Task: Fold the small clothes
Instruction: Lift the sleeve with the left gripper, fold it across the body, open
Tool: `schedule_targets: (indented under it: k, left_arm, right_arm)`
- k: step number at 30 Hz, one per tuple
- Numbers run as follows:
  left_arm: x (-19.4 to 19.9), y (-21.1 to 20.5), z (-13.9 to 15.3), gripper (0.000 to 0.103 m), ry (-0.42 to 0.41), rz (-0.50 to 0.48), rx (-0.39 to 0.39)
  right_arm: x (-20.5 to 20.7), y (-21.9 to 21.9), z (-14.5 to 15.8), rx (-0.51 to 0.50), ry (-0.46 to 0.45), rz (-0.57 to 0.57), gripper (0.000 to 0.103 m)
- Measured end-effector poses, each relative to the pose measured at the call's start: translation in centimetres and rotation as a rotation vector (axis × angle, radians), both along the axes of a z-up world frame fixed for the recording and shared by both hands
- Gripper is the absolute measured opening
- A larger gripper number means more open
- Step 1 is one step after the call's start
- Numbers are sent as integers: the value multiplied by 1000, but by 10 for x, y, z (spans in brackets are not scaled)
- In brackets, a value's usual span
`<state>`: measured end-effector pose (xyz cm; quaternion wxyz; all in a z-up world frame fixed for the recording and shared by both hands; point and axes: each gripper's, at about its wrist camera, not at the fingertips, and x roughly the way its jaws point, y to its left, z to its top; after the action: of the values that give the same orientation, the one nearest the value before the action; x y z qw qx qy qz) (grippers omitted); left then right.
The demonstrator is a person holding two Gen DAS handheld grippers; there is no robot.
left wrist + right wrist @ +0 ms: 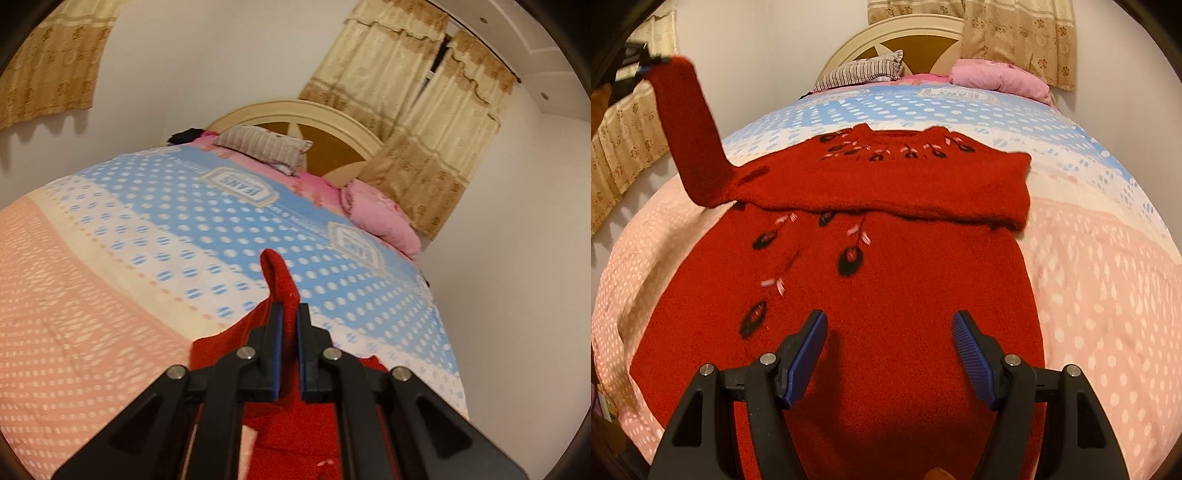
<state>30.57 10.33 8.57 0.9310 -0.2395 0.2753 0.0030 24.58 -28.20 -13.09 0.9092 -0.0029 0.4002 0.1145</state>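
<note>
A small red knitted sweater (pixel 886 280) with black and pink flower embroidery lies flat on the bed, its right sleeve (pixel 923 192) folded across the chest. Its left sleeve (pixel 690 136) is lifted off the bed, and my left gripper (pixel 646 64) is shut on the cuff at the upper left of the right wrist view. In the left wrist view the left gripper (pixel 290 314) pinches that red sleeve (pixel 279 280), whose tip sticks up past the pads. My right gripper (pixel 889 325) hovers open over the sweater's lower body, nothing between its fingers.
The bed wears a dotted bedspread (pixel 1108 258), pink near me and blue farther off. A striped pillow (pixel 864 70) and a pink bundle (pixel 997 75) lie by the cream headboard (pixel 905 33). Beige curtains (pixel 424 110) hang on the white walls.
</note>
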Motion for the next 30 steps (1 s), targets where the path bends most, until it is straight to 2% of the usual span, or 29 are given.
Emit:
schedule_targets:
  k: [8,17,21,26,30]
  left_arm:
    - [16,-47,2,7,-2,-57,-1]
    - [28,-107,8,7,-11,-134,7]
    - [30,-144,4,7,-21,-203,44]
    - [31,-193,-10,7,-33,-267,126]
    - [31,-239,-40,7,-25,-323,222]
  right_arm:
    - [-6,-20,-7,58,-17,-23,71]
    - [-7,-22,-11,87,-19,-19,71]
    - [-9,-25,-13,110,-21,-25,71]
    - [-9,-26,-15,115,-19,-30,71]
    - [-8,-26,-16,117,-15,-25,73]
